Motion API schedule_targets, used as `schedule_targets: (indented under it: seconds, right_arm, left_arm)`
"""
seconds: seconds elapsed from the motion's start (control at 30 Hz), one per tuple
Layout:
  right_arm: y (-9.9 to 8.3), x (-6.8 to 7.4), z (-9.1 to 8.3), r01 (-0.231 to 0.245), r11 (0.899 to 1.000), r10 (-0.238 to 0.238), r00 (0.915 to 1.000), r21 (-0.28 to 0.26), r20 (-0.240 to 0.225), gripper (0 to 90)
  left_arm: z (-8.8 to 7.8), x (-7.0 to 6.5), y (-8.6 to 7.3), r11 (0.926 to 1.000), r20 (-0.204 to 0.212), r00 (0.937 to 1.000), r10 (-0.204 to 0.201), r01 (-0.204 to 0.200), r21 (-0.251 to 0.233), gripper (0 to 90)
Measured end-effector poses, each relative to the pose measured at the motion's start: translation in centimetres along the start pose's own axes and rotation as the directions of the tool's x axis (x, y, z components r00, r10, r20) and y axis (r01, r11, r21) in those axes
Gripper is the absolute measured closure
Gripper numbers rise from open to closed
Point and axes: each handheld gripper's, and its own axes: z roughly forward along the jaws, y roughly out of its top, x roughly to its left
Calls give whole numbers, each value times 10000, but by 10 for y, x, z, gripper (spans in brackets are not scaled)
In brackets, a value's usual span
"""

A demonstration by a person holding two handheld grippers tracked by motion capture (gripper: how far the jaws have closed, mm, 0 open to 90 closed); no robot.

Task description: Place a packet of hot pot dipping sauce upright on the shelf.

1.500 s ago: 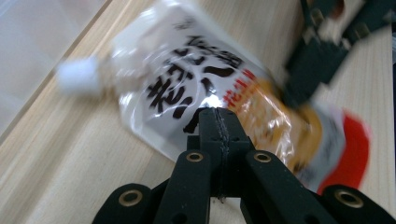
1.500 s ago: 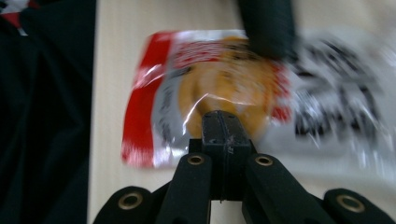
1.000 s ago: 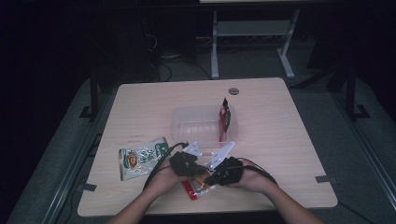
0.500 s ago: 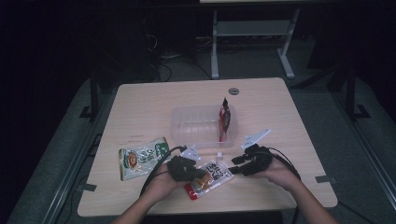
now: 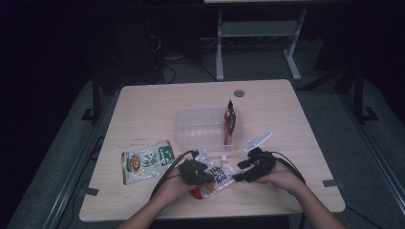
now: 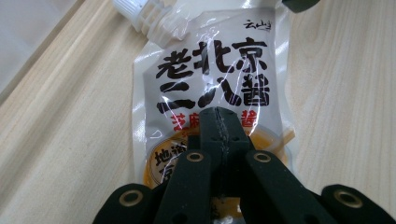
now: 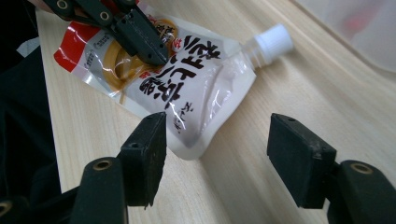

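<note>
Left gripper (image 6: pixel 219 116): jaws closed together, tips pressed down on the face of the sauce pouch (image 6: pixel 210 88), about mid-label. Whether a fold of the film is pinched between them, I cannot tell; the tips meet with no gap showing. In the right gripper view this same gripper (image 7: pixel 154 53) comes in from 11 o'clock and rests on the pouch (image 7: pixel 187 88).

Right gripper (image 7: pixel 215 154): jaws apart at a middling width, having just been opening; nothing between the pads. The pouch's near corner lies just ahead of them, not touched.

Sauce pouch: lies flat on the desk (image 5: pixel 157 105), white front with black lettering, red and orange at the bottom end, white screw cap (image 7: pixel 274 38) at the other end. In the high view it (image 5: pixel 217 177) sits near the desk's front edge, between the two hands, left gripper (image 5: pixel 198 171) on it, right gripper (image 5: pixel 241 171) just beside it at 3 o'clock.

Outward: clear plastic tub (image 5: pixel 200 129) at 12 o'clock from the pouch, a red-and-black packet (image 5: pixel 230 121) standing upright at its right end. A green-and-white packet (image 5: pixel 145 161) lies flat at 9 o'clock, apart from the hands.
</note>
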Motion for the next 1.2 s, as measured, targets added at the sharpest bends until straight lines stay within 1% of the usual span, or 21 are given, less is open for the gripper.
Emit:
schedule_targets:
  seconds: [0.03, 0.2, 0.27, 0.37, 0.4, 0.47, 0.5, 0.57, 0.63, 0.73, 0.77, 0.87, 0.9, 0.93, 0.97, 1.0, 1.07, 1.13, 1.2]
  right_arm:
    - [0, 0, 1, -81, 10000, 81, 9999, -20, -99, 365]
    - [2, 1, 10, -38, 9996, 50, 9991, 283, -431, 367]
    - [2, 0, 15, 170, 9995, -155, 9984, 281, -548, 381]
    - [4, 3, 19, -26, 9994, 58, 9957, 344, -924, 408]
    - [5, 4, 20, -21, 9993, 58, 9948, 363, -1018, 410]
    - [7, 6, 23, -49, 9995, 83, 9939, 318, -1097, 413]
    - [8, 5, 24, -120, 9995, 154, 9931, 299, -1163, 417]
    - [9, 4, 25, -220, 9993, 257, 9914, 296, -1286, 438]
    - [10, 5, 27, -334, 9990, 375, 9892, 312, -1414, 456]
    - [11, 7, 31, -307, 9992, 345, 9873, 266, -1554, 484]
    - [11, 7, 32, -229, 9995, 262, 9873, 222, -1568, 497]
    - [13, 6, 35, -323, 9992, 356, 9850, 223, -1687, 567]
    - [13, 6, 35, -323, 9992, 356, 9850, 223, -1687, 567]
    - [14, 5, 36, -265, 9994, 296, 9857, 207, -1657, 628]
    - [14, 5, 35, -225, 9996, 246, 9860, 149, -1652, 649]
    - [14, 5, 34, -322, 9995, 328, 9845, 62, -1724, 671]
    - [14, 4, 33, -252, 9997, 260, 9838, 64, -1776, 685]
    - [14, 3, 33, -327, 9995, 327, 9824, 32, -1841, 707]
    - [15, 4, 33, -299, 9995, 306, 9827, 63, -1827, 753]
  left_arm:
    - [0, 0, 0, 10000, 6, 10000, -37, 37, -12, 900]
    - [0, 0, -1, 9999, 35, 10000, -92, 92, -56, 900]
    - [0, 1, -1, 9998, 76, 9998, -157, 158, -92, 900]
    - [0, 1, -1, 9999, 104, 9998, -143, 144, -95, 900]
    - [-1, 2, -2, 10000, 119, 9999, -68, 69, -49, 900]
    - [0, 1, -2, 9999, 116, 9999, -126, 127, -84, 900]
    - [-1, 2, -2, 10000, 107, 9999, -55, 56, -39, 900]
    - [-1, 2, -2, 10000, 100, 9999, -57, 58, -45, 900]
    - [0, 1, -3, 9998, 76, 9999, -122, 123, -180, 900]
    - [0, 1, -3, 9998, 85, 9999, -120, 122, -184, 900]
    - [0, 1, -3, 9997, 84, 9999, -115, 116, -194, 900]
    - [0, 1, -3, 9997, 76, 9999, -80, 81, -217, 900]
    - [0, 1, -3, 9997, 76, 9999, -80, 81, -217, 900]
    - [0, 1, -3, 9997, 72, 10000, -50, 51, -220, 899]
    - [-1, 1, -3, 9998, 72, 10000, 27, -26, -188, 899]
    - [0, 1, -3, 9997, 61, 10000, -2, 3, -244, 899]
    - [-1, 2, -4, 9996, 77, 10000, -37, 39, -266, 899]
    - [-1, 2, -4, 9996, 100, 9999, -76, 78, -267, 899]
    - [-2, 2, -5, 9994, 153, 9998, -91, 95, -318, 899]
